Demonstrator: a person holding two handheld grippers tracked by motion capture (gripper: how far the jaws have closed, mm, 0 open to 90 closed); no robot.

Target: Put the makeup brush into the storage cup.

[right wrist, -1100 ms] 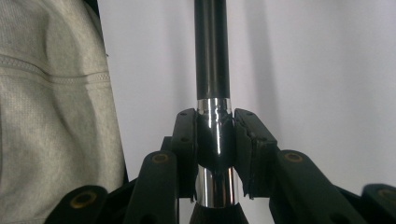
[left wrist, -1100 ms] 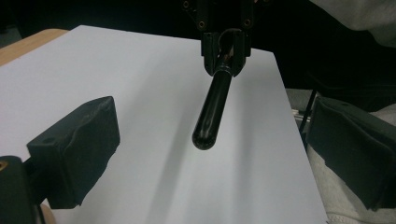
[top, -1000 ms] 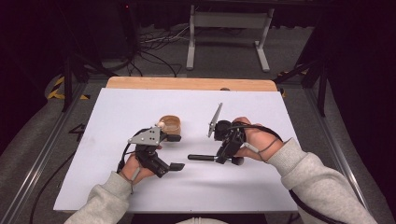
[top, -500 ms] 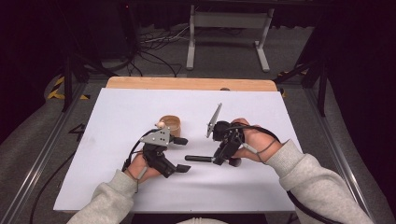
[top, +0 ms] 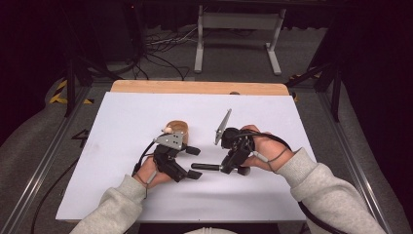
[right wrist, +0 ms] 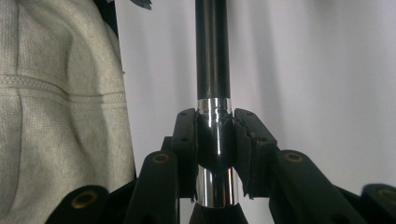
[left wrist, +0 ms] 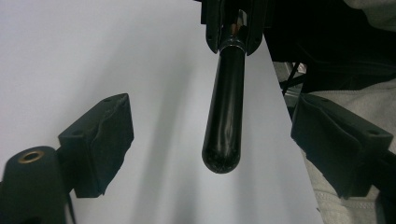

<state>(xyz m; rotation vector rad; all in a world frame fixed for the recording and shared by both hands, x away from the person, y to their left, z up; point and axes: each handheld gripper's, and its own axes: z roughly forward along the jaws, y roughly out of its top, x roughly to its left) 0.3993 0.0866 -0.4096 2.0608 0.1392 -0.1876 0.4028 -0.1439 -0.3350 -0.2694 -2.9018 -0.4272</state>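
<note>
Black rod [left wrist: 224, 107] is clamped level above the white table [top: 122, 122] by the right gripper [top: 233, 158]; left gripper [top: 192, 162], brought nearer, jaws just closing yet wide, flanks its free end untouched, ready for handover.

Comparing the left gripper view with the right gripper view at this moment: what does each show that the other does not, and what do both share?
Left gripper view alone: the black handle's rounded free end, hanging between the left gripper's jaws. Those jaws have just been closing but stand apart from it, not touching. Farther off, the other gripper clamps the handle's far end.

Right gripper view alone: the right gripper shut on a chrome collar where the handle joins, and a grey knit sleeve close beside it.

Both share: the same black handle, running over the white table top.
</note>
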